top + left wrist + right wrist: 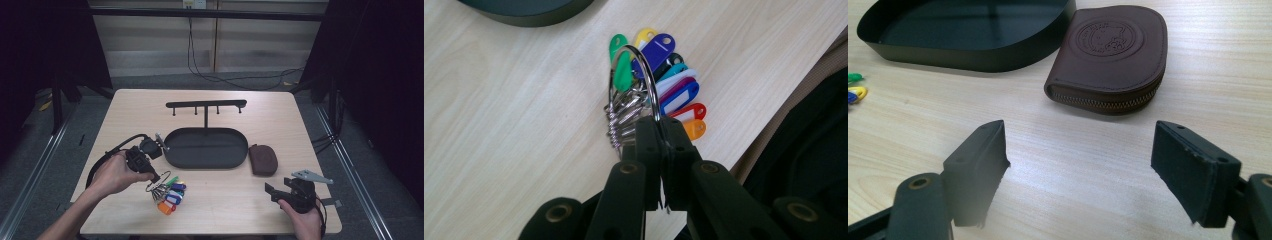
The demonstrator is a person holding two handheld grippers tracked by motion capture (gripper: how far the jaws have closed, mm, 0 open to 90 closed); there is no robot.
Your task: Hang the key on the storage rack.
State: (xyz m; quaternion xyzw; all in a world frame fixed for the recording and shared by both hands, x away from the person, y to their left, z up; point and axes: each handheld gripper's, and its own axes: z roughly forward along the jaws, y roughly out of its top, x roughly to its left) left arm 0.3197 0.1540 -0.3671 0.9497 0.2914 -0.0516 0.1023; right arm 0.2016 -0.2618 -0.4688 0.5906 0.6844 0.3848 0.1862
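Gripping the metal key ring point(634, 82) between closed jaws, left claw point(663, 131) near the front left of the counter point(225, 200). Hanging from the ring, a bunch of small keys and coloured plastic tags point(671, 87): green, yellow, purple, teal, white, blue, red, orange; tags over the counter surface, contact with it not discernible. Just beyond the bunch, dark oval tray point(206, 148) with a hook rack point(206, 105) rising behind it. Beside the tray's right end, brown zipped pouch point(1110, 55) lying flat. Standing wide and empty at the front right, right claw point(1080, 165), jaws aimed toward the pouch, clear of it.
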